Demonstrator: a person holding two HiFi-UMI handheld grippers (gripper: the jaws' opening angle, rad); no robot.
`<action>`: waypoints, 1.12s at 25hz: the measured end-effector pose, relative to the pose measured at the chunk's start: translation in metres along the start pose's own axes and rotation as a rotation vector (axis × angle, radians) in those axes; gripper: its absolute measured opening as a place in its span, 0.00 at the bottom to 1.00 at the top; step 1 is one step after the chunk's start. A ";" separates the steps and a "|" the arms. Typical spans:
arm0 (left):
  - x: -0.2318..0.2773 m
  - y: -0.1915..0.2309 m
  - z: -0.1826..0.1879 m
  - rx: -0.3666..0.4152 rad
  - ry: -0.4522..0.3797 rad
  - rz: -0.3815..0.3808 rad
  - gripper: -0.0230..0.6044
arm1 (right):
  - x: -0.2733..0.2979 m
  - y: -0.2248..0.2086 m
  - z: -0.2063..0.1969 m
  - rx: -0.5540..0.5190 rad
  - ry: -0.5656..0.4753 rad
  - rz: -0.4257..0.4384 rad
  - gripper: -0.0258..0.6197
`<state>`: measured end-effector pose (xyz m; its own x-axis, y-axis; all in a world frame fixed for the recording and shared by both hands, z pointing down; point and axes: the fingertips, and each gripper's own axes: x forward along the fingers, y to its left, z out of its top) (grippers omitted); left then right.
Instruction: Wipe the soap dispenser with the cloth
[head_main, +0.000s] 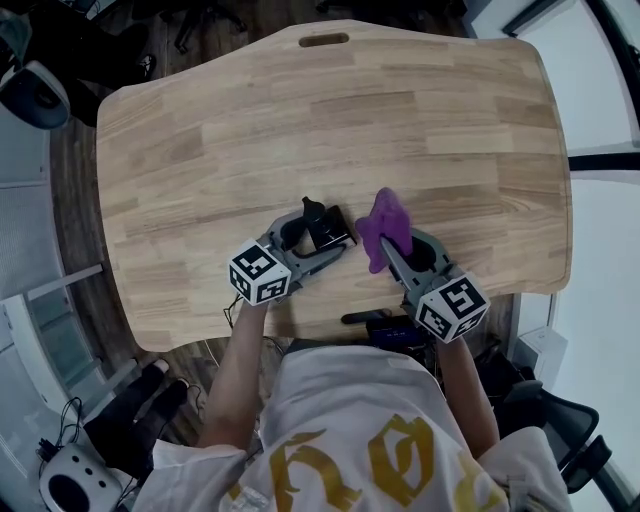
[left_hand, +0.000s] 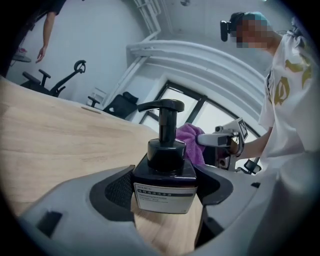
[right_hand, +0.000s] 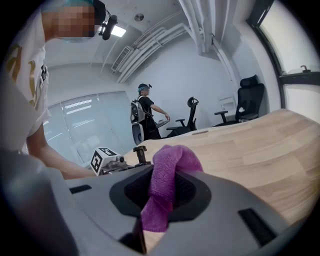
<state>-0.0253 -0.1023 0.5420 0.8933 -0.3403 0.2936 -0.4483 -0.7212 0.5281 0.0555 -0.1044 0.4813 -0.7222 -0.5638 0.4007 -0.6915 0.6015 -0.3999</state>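
A black pump soap dispenser (head_main: 322, 227) (left_hand: 164, 170) with a white label stands near the front edge of the wooden table (head_main: 300, 110). My left gripper (head_main: 330, 243) (left_hand: 165, 187) is shut on its square body, pump head upright. A purple cloth (head_main: 384, 228) (right_hand: 162, 192) is bunched up and held by my right gripper (head_main: 385, 245) (right_hand: 160, 200), shut on it just right of the dispenser. A small gap separates cloth and dispenser in the head view. In the left gripper view the cloth (left_hand: 190, 142) shows right behind the pump. The right gripper view shows the pump top (right_hand: 140, 152) beyond the cloth.
The table's front edge (head_main: 330, 325) lies just under both grippers. Its far part holds a slot (head_main: 324, 40). Office chairs (right_hand: 247, 102) stand beyond the table, and a person (right_hand: 145, 117) stands far off. A window wall runs along the right (head_main: 600, 200).
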 end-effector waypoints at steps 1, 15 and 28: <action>-0.004 -0.005 0.006 -0.016 -0.027 -0.008 0.56 | -0.001 0.004 0.004 0.000 -0.012 0.004 0.14; -0.063 -0.079 0.093 -0.118 -0.378 -0.100 0.56 | -0.029 0.088 0.069 -0.056 -0.183 0.158 0.14; -0.075 -0.120 0.100 -0.075 -0.420 -0.126 0.56 | -0.064 0.130 0.073 -0.123 -0.233 0.194 0.14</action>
<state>-0.0352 -0.0503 0.3768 0.8696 -0.4797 -0.1174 -0.3227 -0.7319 0.6001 0.0103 -0.0310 0.3435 -0.8345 -0.5374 0.1216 -0.5435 0.7666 -0.3420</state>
